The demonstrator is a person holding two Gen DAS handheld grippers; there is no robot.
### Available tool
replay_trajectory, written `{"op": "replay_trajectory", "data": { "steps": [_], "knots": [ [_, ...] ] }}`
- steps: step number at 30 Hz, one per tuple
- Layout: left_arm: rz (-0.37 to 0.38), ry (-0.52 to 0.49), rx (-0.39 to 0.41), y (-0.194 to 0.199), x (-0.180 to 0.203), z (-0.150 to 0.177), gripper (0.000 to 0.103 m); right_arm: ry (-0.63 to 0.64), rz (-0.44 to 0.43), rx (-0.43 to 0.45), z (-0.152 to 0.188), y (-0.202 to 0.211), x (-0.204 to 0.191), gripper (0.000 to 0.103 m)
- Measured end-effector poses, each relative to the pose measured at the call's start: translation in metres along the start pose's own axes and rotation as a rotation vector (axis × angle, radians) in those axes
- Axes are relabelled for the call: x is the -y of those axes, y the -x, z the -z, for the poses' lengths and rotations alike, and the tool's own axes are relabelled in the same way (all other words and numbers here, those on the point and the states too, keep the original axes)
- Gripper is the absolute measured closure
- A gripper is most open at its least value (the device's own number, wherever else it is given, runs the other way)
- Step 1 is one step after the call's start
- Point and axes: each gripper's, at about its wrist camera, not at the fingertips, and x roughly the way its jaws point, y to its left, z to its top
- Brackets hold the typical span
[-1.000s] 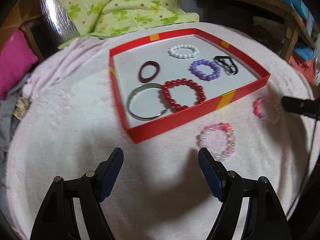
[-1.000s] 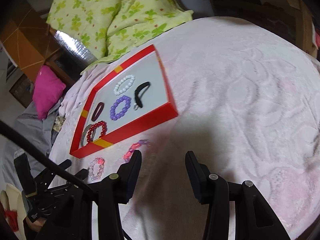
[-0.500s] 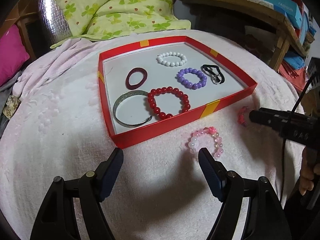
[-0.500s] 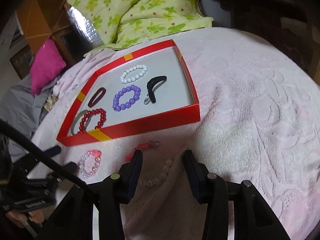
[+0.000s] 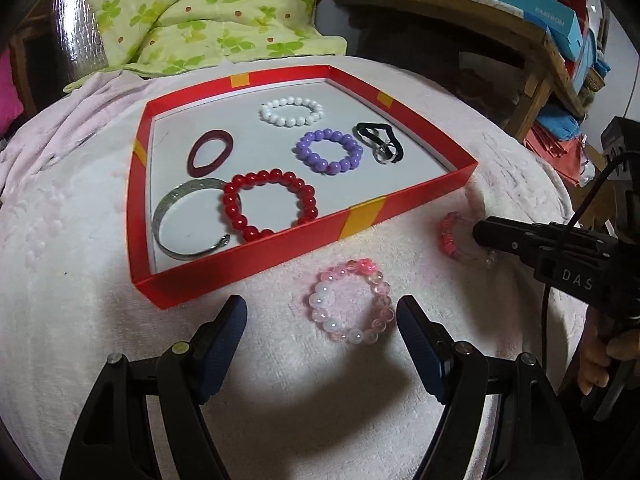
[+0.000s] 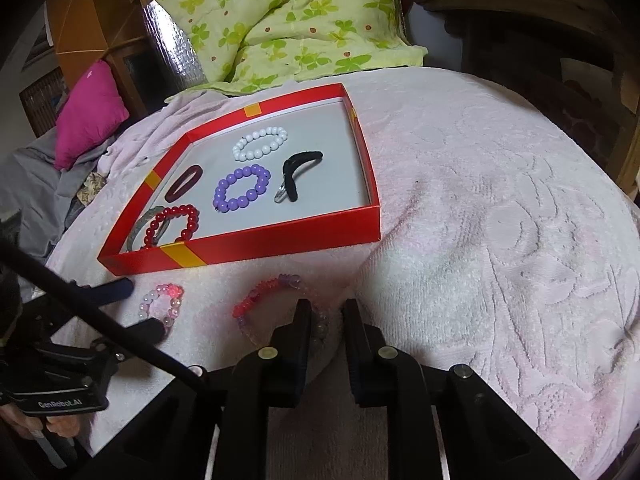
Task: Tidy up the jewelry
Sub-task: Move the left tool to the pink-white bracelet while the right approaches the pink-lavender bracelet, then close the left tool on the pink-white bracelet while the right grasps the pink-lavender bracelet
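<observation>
Left tongs [image 5: 320, 326] held low and level, jaws spread wide, blue-padded fingers [image 5: 226, 330] pointing forward, nothing between them. Right tongs [image 6: 326, 320] brought down with tips at the surface, jaws drawn in to a narrow gap. Right tongs seen from the side in the left view, gripped by a hand [image 5: 600, 354] underneath.

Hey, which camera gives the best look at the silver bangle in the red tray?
The left wrist view: the silver bangle lies in plain sight in the red tray, only partly overlapped by the red bead bracelet. The right wrist view shows just a sliver behind the tray wall.
</observation>
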Motion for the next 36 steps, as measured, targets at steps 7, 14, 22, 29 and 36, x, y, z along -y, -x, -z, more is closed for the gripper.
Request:
{"op": "replay_trajectory", "data": {
  "steps": [7,14,22,29,36],
  "knots": [
    [-0.013,-0.013,0.026,0.002,0.001,0.002,0.06,-0.043,-0.021,0.001,-0.002,0.005,0.003,0.086],
    [-0.008,0.028,0.025,0.004,-0.009,0.001,0.08,-0.067,-0.013,0.057,-0.009,0.011,0.001,0.085],
    [0.01,0.054,0.015,0.005,-0.016,0.001,0.087,0.008,0.014,-0.01,-0.009,-0.013,-0.015,0.084],
    [0.017,0.082,-0.002,0.008,-0.022,0.003,0.093,0.034,0.021,-0.023,-0.006,-0.008,-0.019,0.092],
    [0.01,0.097,-0.003,0.02,-0.028,0.008,0.094,0.011,-0.08,-0.027,-0.006,0.001,-0.032,0.094]
  ]
}}
